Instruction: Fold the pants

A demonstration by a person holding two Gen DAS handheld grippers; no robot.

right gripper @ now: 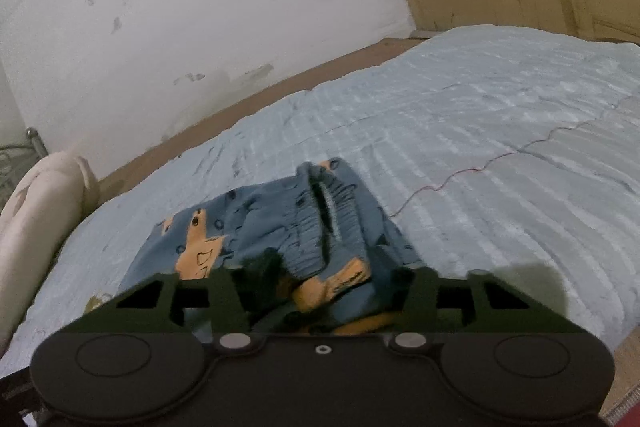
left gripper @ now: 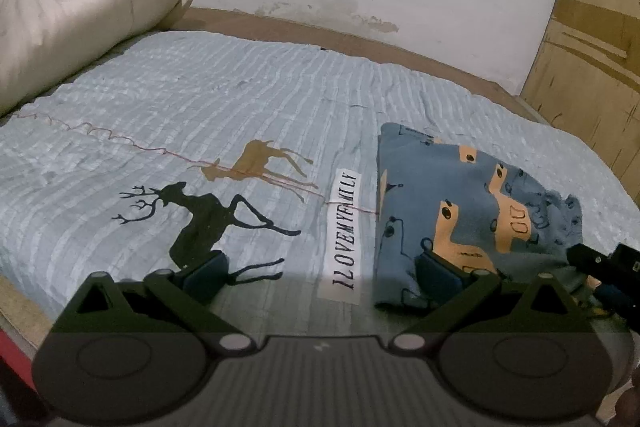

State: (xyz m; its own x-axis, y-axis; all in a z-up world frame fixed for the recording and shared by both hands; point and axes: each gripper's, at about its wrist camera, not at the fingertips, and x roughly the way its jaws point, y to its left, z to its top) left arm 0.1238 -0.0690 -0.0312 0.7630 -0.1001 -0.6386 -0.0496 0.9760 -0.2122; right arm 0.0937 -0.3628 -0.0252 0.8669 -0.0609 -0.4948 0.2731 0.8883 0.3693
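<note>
A pale blue bedspread (left gripper: 240, 87) covers the bed. The blue printed pants (left gripper: 460, 211) lie folded near its front edge: soft, light, floppy, best pinched at the gathered waistband (right gripper: 328, 223). The right gripper (right gripper: 324, 291) straddles bunched cloth, jaws half-closed. The left gripper (left gripper: 320, 271) gapes empty.

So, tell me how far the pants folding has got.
Done: the pants lie as a compact folded bundle on the blue bedspread. In hand: the right gripper has bunched fabric at the waistband between its fingers. The left gripper stands open, empty. Left: apparently flattening that end.
</note>
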